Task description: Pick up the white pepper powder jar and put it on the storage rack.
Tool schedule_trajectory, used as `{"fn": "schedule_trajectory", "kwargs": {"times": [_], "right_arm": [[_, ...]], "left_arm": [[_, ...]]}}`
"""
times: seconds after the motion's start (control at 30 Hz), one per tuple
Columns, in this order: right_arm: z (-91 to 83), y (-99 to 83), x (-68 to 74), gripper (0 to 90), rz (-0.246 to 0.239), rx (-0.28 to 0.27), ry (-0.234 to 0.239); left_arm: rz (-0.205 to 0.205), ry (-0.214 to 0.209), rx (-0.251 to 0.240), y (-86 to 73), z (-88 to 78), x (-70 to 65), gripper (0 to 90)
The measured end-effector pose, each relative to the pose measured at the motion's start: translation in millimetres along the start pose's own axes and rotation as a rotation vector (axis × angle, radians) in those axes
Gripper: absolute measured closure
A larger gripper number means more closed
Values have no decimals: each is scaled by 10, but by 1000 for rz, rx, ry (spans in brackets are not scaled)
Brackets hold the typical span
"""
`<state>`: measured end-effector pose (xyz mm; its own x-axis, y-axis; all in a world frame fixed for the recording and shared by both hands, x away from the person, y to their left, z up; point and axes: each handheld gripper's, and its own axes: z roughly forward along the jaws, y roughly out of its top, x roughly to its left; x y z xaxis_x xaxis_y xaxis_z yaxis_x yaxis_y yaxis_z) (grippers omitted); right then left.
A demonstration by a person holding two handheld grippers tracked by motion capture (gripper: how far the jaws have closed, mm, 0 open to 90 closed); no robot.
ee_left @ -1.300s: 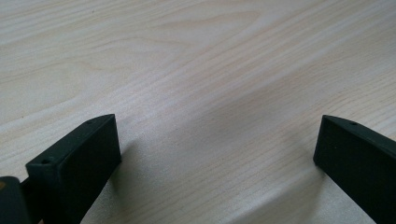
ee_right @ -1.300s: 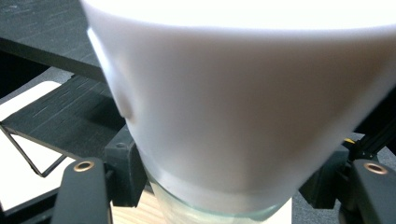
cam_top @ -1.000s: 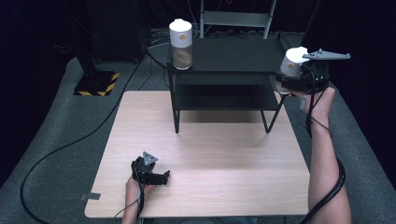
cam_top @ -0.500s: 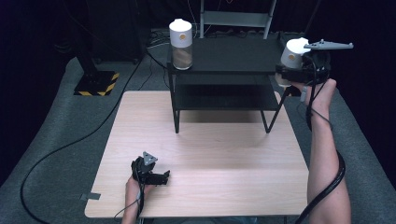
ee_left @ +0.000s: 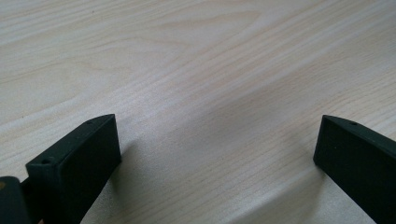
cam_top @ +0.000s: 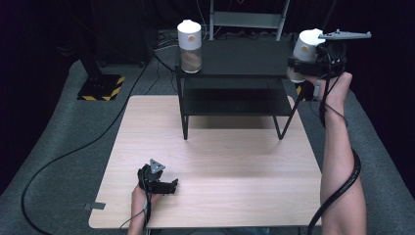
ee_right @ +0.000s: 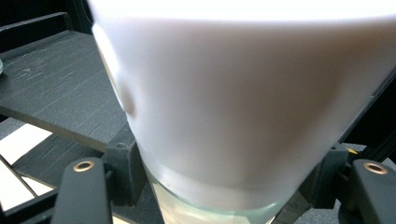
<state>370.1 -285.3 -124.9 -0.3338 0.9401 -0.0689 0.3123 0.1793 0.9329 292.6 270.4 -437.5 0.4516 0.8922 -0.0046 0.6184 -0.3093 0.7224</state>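
Jaws of right gripper (cam_top: 299,66) clamped on white-lidded jar (cam_top: 307,45), pads pressing glass body just below white lid. In right gripper view: jar (ee_right: 243,107) upright between both jaws, white lid looming above them, clear glass (ee_right: 210,212) showing between pads at bottom. Jar carried in the air, clear of any surface, just off right end of black shelf rack (cam_top: 244,58), about level with its top board. Top board (ee_right: 51,93) seen beyond and to left of jaws in right gripper view, lower shelf beneath it. Grey three-cornered plate above jar, cable trailing down along forearm.

Jaws of left gripper (cam_top: 166,186) spread wide, nothing between them. In left gripper view: two black fingers (ee_left: 74,168) apart at either side, bare pale wood of table (ee_left: 201,70) ahead of and between them. Left gripper low at near part of table (cam_top: 235,161), resting on or just over its surface, well apart from rack and from held jar.

Second white-lidded jar (cam_top: 189,46) upright on left end of rack's top board, brownish contents inside, far from both pairs of jaws. Dark floor mat (cam_top: 63,147) around table.
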Motion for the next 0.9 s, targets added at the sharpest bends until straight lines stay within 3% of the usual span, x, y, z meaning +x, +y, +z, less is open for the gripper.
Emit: {"fn": "schedule_trajectory", "kwargs": {"times": [0.4,0.9], "right_arm": [[145,189,-3,297,0,33,-3],[337,256,10,297,16,48,8]], "left_arm": [[0,0,0,0,0,0,0],[0,0,1,2,-1,1,1]]}}
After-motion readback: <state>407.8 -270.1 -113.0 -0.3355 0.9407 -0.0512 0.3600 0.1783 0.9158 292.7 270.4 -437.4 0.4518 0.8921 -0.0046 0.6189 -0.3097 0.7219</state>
